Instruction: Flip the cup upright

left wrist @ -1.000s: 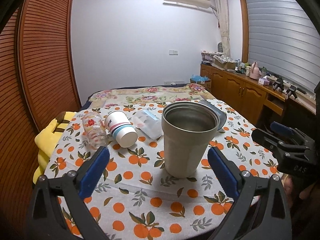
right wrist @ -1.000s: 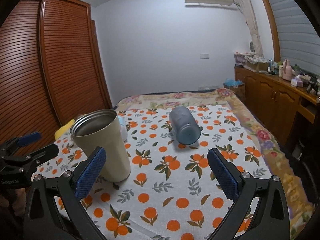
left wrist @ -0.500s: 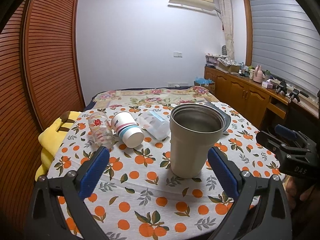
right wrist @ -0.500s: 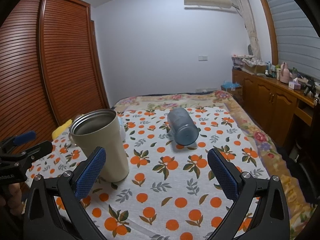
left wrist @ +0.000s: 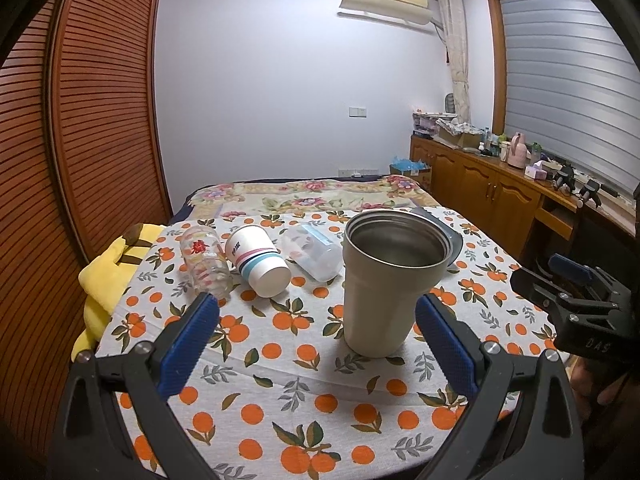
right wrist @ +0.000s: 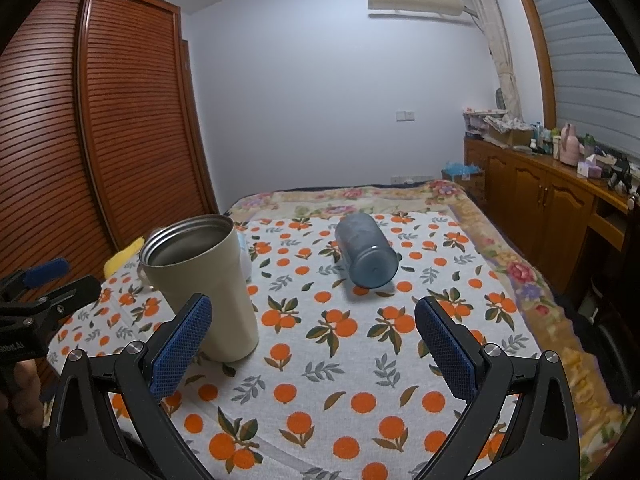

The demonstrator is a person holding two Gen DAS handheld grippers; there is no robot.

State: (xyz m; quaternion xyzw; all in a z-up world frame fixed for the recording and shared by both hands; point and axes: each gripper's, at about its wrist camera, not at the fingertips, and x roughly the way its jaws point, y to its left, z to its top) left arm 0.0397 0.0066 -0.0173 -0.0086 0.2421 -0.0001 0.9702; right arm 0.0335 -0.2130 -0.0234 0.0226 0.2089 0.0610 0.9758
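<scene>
Tumbler (left wrist: 390, 284) already upright, mid-desk, near side. Both tongs spread, holding nothing: left tongs (left wrist: 316, 340) and right tongs (right wrist: 312, 344). Blue cup (right wrist: 366, 256) lies on its side, far right; I'd grip it w/ right tongs across the body, then tip slowly.

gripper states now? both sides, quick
Left hand-held gripper: open, holding nothing.
Right hand-held gripper: open, holding nothing.
</scene>
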